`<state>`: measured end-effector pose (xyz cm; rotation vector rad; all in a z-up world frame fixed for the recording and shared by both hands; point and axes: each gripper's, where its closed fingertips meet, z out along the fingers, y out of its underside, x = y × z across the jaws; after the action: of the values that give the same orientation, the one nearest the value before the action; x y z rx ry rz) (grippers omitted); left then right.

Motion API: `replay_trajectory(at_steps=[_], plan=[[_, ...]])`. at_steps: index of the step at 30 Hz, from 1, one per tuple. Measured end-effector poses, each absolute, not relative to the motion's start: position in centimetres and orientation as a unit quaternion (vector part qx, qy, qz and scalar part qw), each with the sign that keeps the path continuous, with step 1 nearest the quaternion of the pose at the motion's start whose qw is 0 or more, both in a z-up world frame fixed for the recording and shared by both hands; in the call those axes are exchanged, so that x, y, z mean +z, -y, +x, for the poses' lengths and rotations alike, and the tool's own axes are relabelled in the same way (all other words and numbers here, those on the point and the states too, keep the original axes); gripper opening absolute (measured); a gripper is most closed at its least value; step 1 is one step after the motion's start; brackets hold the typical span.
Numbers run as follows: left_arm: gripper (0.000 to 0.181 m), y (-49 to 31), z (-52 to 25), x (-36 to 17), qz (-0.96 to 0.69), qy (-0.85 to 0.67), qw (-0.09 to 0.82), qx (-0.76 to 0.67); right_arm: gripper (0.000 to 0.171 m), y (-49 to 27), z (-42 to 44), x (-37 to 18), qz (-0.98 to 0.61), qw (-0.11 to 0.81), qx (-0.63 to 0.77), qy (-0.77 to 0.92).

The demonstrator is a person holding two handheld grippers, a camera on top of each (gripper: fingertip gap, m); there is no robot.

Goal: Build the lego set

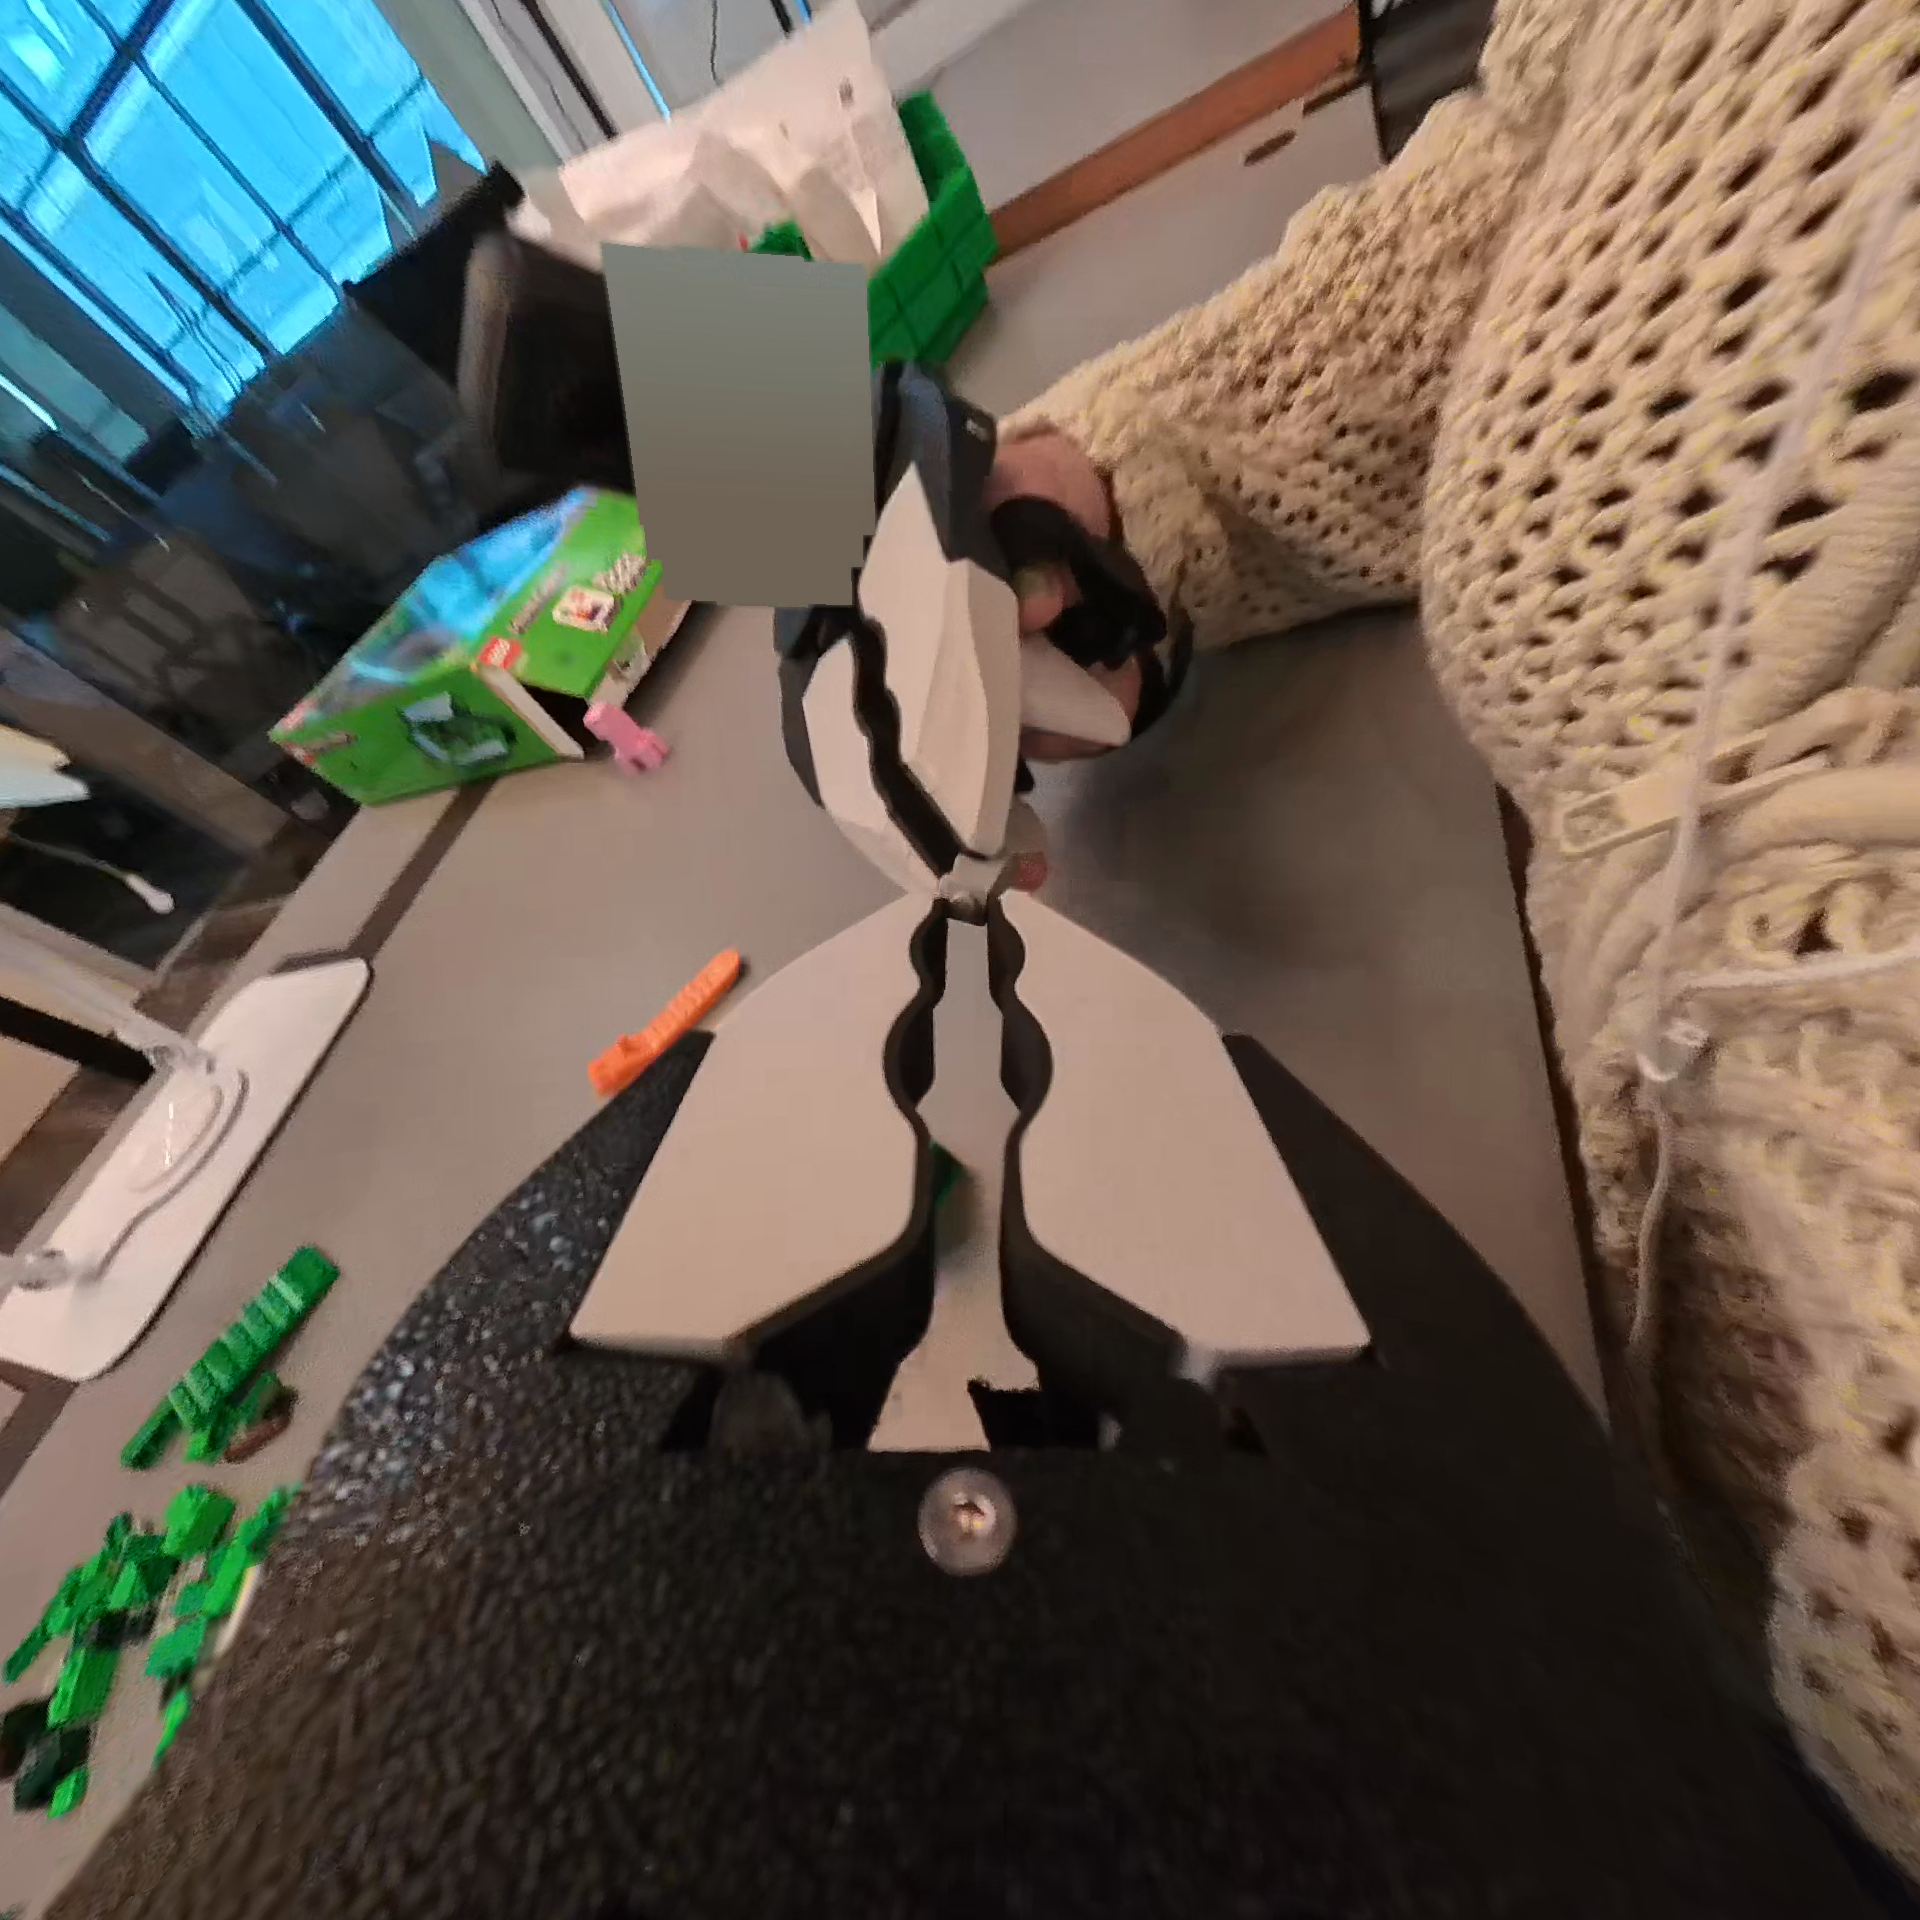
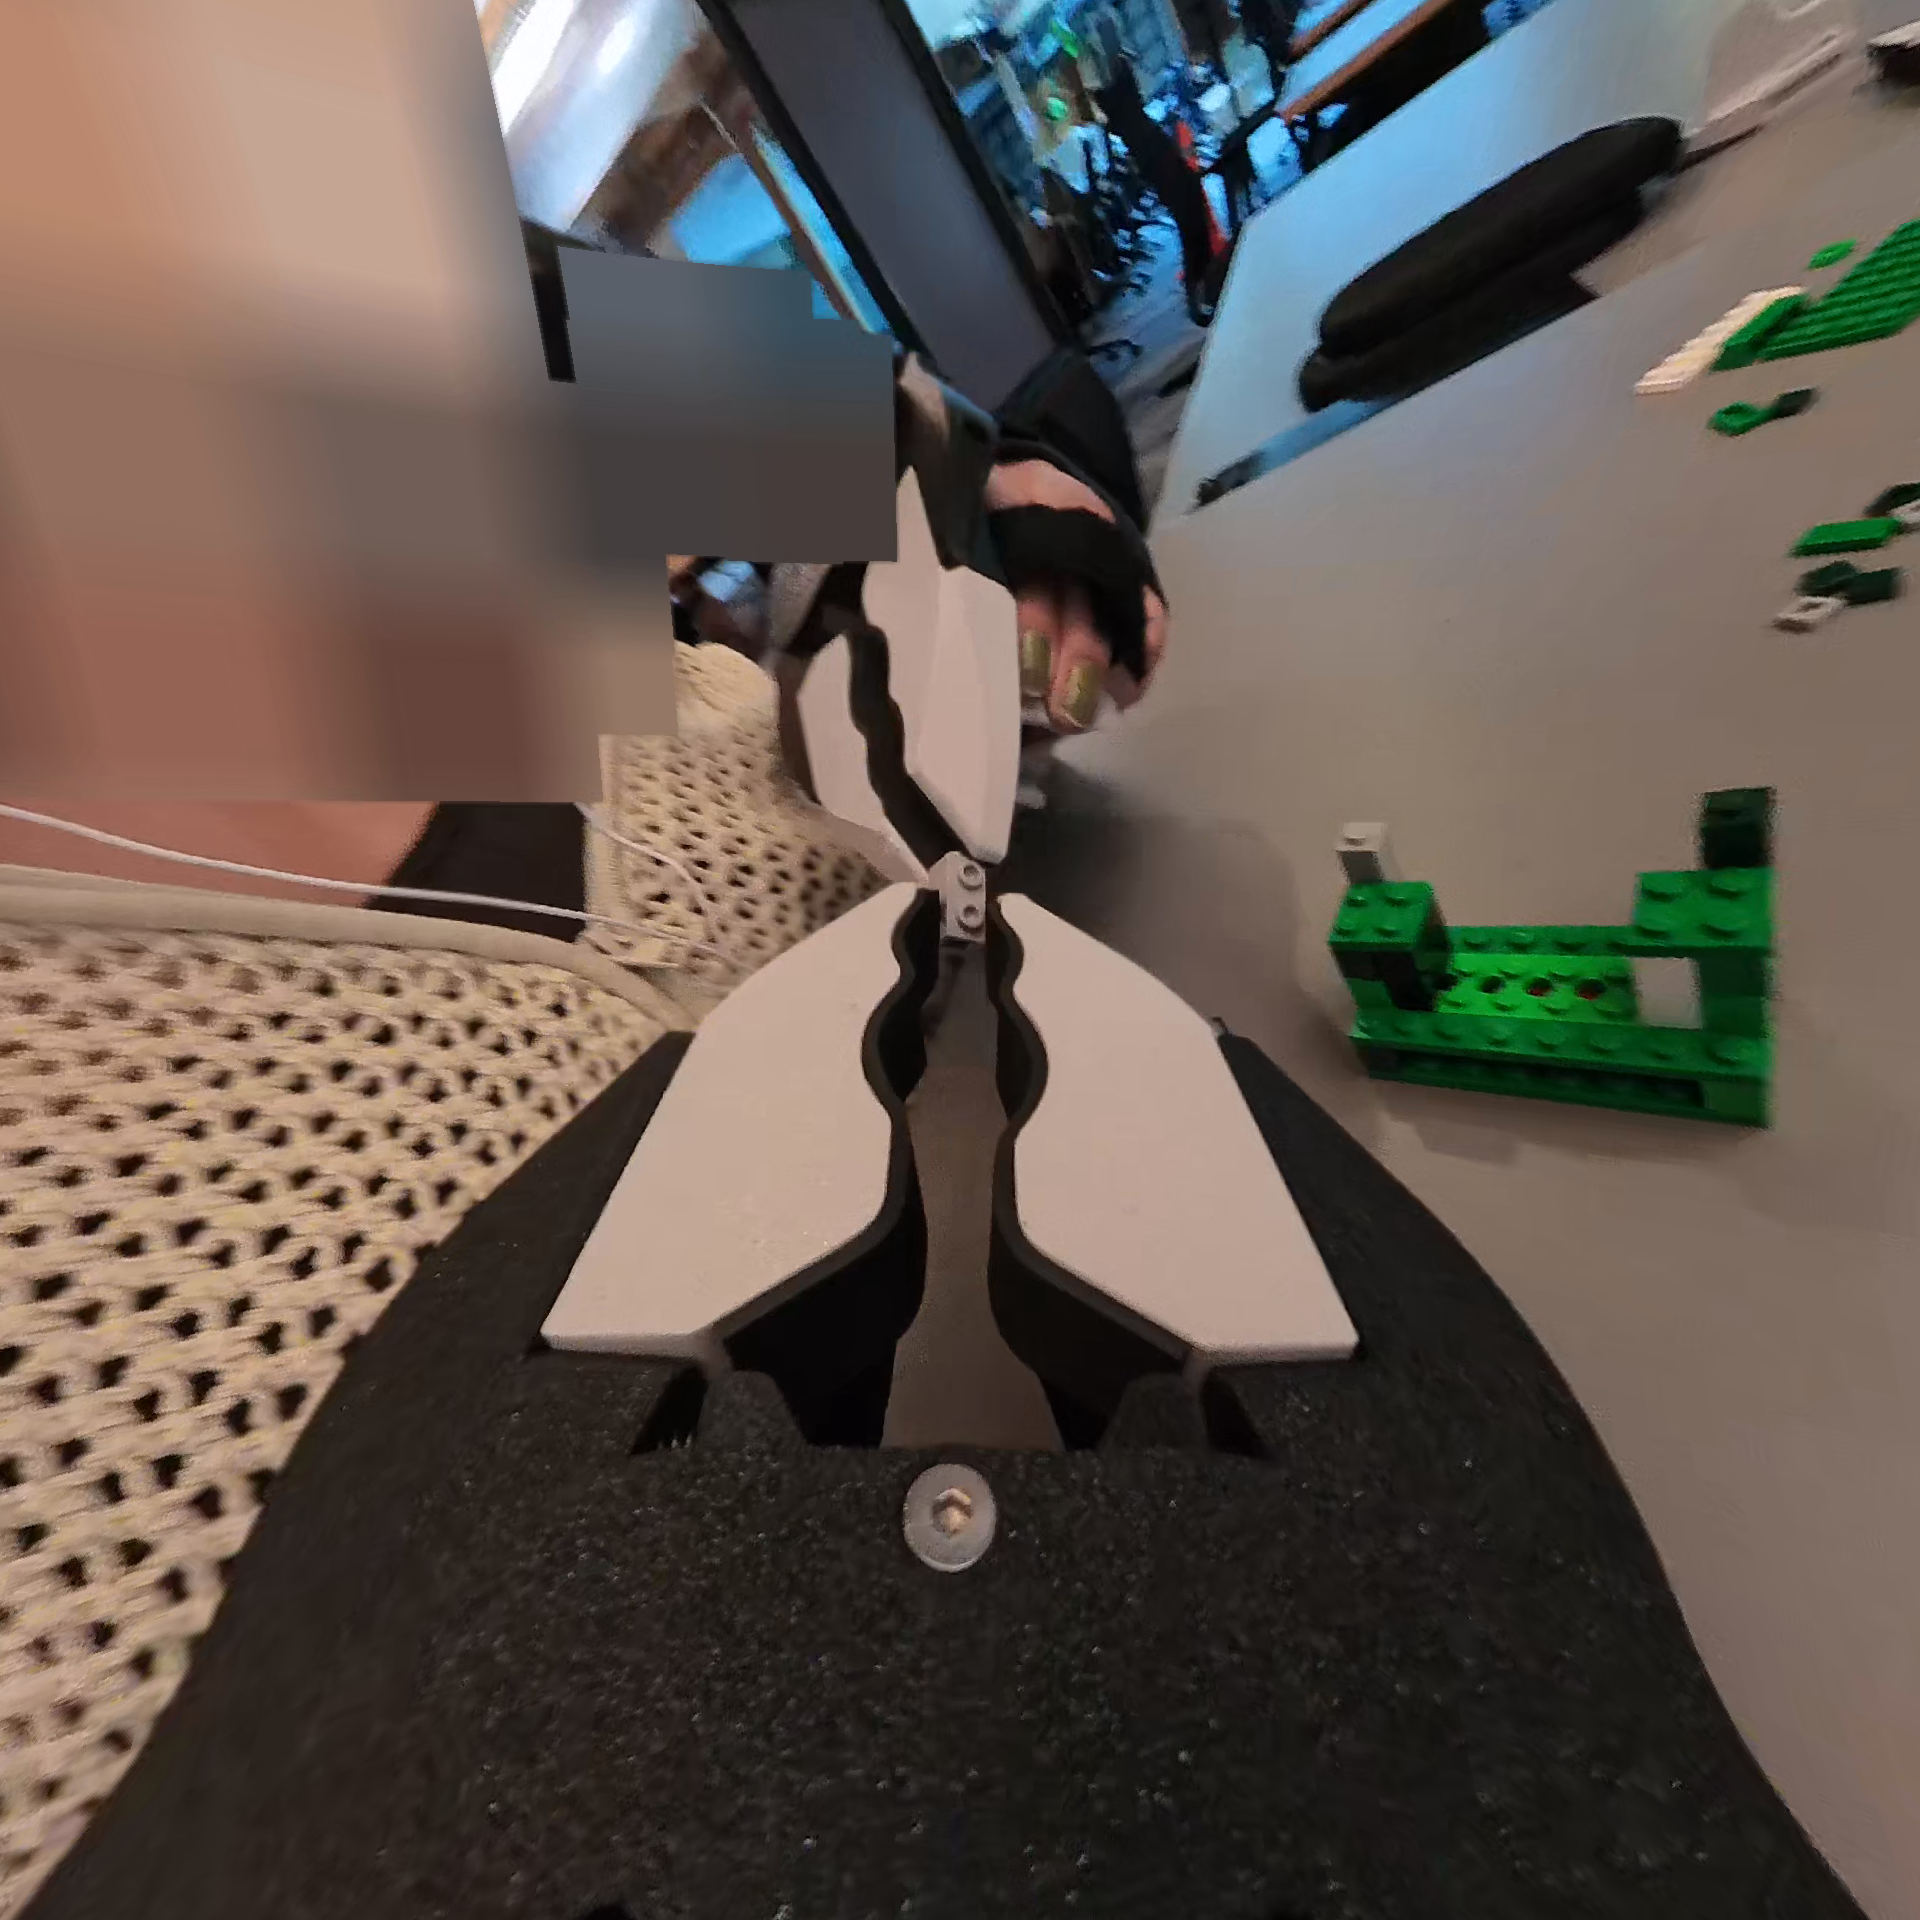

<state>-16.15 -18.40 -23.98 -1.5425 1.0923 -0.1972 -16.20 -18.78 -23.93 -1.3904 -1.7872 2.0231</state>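
A small grey Lego piece with two studs is pinched where the two grippers meet tip to tip above the grey table. My right gripper is shut on its lower end. My left gripper is shut on it from the other side; the piece shows there as a grey bit. Each gripper also appears in the other's view, coming down from above. A partly built green Lego frame stands on the table to the right of the right gripper, with a grey post and a dark green block on top.
Loose green pieces lie at the far right and at the left view's lower left. An orange brick separator, a pink figure, the green set box and a green bin are on the table. A person's knit sleeve is close by. Both grippers' tips are close together, under 4 cm apart. Both grippers' tips are roughly 8 cm from the grey post.
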Motion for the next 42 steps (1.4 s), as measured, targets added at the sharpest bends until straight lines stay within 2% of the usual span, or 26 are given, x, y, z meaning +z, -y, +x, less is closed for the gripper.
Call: replay_trajectory(at_steps=[6,11,19,26,33,37,42], plan=[[0.007,17.4,-17.5,-26.4,-0.743,-0.420,0.514,-0.084,0.019,16.7,-16.9,-25.7,-0.462,0.223,0.526,0.678],[0.007,17.5,-17.4,-27.5,-0.763,-0.423,0.482,-0.082,0.019,17.6,-17.0,-26.9,-0.419,0.281,0.418,0.756],[0.007,17.7,-17.1,-28.7,-0.773,-0.447,0.445,-0.063,0.009,17.9,-17.1,-28.7,-0.396,0.284,0.337,0.805],[0.008,17.7,-16.8,-28.4,-0.765,-0.436,0.466,-0.081,0.007,17.9,-16.7,-28.4,-0.405,0.270,0.374,0.789],[0.033,16.4,-21.0,-27.0,-0.745,-0.422,0.514,-0.052,0.007,16.0,-16.3,-27.6,-0.435,0.265,0.452,0.732],[0.047,15.2,-21.3,-28.2,-0.742,-0.465,0.477,-0.076,0.007,14.9,-16.4,-28.2,-0.447,0.264,0.459,0.721],[0.038,14.1,-21.2,-30.8,-0.745,-0.516,0.410,-0.107,0.007,14.4,-16.8,-28.5,-0.451,0.274,0.468,0.708]])
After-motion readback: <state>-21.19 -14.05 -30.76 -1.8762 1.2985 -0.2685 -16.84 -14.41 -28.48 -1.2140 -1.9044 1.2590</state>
